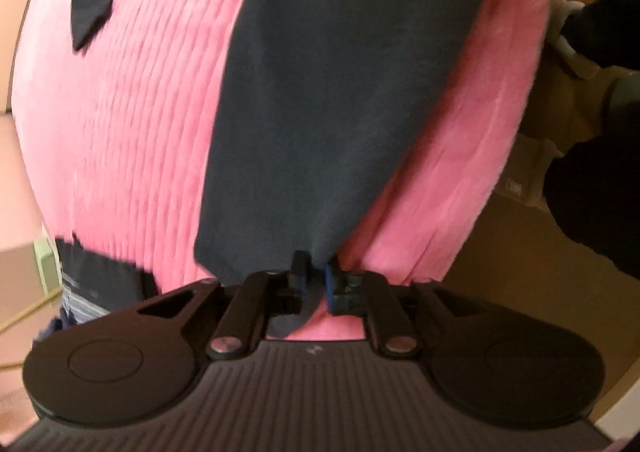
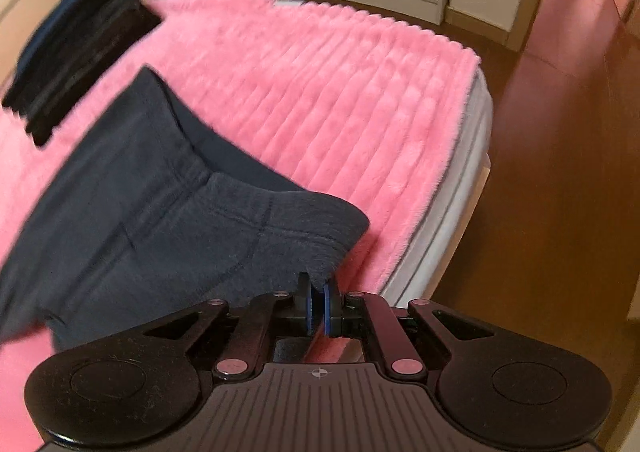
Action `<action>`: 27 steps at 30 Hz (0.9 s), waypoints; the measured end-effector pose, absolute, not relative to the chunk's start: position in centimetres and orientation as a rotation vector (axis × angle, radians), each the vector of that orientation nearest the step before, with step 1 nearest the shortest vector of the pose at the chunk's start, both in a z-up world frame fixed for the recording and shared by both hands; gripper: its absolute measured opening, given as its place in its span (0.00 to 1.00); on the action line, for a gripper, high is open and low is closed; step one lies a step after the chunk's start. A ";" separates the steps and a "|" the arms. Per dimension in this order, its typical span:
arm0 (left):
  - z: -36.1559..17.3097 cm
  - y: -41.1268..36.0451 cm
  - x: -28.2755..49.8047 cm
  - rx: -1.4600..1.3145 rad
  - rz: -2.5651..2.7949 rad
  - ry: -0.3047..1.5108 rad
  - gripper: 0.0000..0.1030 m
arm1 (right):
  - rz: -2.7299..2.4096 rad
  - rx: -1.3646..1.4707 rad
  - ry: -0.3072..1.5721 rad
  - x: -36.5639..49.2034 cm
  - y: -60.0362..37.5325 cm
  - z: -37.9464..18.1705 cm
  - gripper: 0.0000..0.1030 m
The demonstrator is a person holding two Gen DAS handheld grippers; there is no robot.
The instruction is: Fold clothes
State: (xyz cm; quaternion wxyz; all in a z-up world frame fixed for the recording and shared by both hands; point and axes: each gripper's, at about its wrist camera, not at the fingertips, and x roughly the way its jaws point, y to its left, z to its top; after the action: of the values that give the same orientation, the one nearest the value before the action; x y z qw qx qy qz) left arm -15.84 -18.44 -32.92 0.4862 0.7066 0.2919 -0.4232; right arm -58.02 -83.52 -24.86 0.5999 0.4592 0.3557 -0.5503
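Both grippers, left [image 1: 316, 284] and right [image 2: 319, 308], pinching navy garment [image 2: 160, 212]; frames blurred.

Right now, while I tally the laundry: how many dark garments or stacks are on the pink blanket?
2 in the right wrist view: the navy garment gripped in front, and a folded dark stack at the far left. More may be hidden.
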 end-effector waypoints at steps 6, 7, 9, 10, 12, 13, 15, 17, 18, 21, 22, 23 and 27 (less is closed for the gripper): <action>-28.7 -18.9 -12.1 1.640 -0.883 0.782 0.29 | -1.339 0.891 0.857 -55.4 -83.8 -22.8 0.88; -27.9 -19.3 -11.4 1.615 -0.853 0.788 0.29 | -1.329 0.881 0.851 -54.9 -84.0 -22.3 0.88; -26.3 -20.8 -10.3 1.552 -0.797 0.787 0.30 | -1.302 0.865 0.820 -53.8 -84.3 -21.1 0.88; -25.6 -21.8 -9.7 1.522 -0.776 0.776 0.32 | -1.279 0.851 0.808 -53.0 -84.5 -20.5 0.88; -24.4 -24.6 -8.6 1.450 -0.752 0.750 0.34 | -1.219 0.829 0.789 -51.2 -84.6 -19.5 0.88; -24.0 -26.1 -8.0 1.416 -0.749 0.737 0.36 | -1.185 0.816 0.784 -50.2 -84.6 -19.1 0.88; -23.6 -29.4 -7.0 1.359 -0.764 0.706 0.39 | -1.097 0.782 0.804 -47.4 -83.8 -19.0 0.88; -23.8 -33.1 -6.2 1.328 -0.800 0.658 0.46 | -1.008 0.747 0.823 -44.6 -83.0 -18.9 0.88; -24.0 -34.9 -5.8 1.312 -0.821 0.630 0.48 | -0.964 0.729 0.832 -43.2 -82.6 -18.8 0.88; -25.2 -39.8 -4.1 1.266 -0.897 0.547 0.60 | -0.832 0.675 0.855 -39.1 -81.5 -18.6 0.88; -26.1 -41.5 -3.1 1.256 -0.923 0.526 0.61 | -0.788 0.657 0.862 -37.7 -81.1 -18.6 0.88; -27.2 -43.0 -2.0 1.250 -0.947 0.513 0.61 | -0.753 0.638 0.870 -36.3 -80.6 -18.7 0.88; -31.8 -48.1 1.8 1.238 -1.037 0.476 0.61 | -0.716 0.571 0.910 -32.0 -77.7 -20.2 0.98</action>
State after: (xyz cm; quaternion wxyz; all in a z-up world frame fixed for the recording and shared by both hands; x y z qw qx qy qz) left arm 1.75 -48.10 -31.83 0.6660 0.5486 0.2106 -0.4595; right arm -32.05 -77.68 -20.24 0.7989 0.2659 0.4240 -0.3336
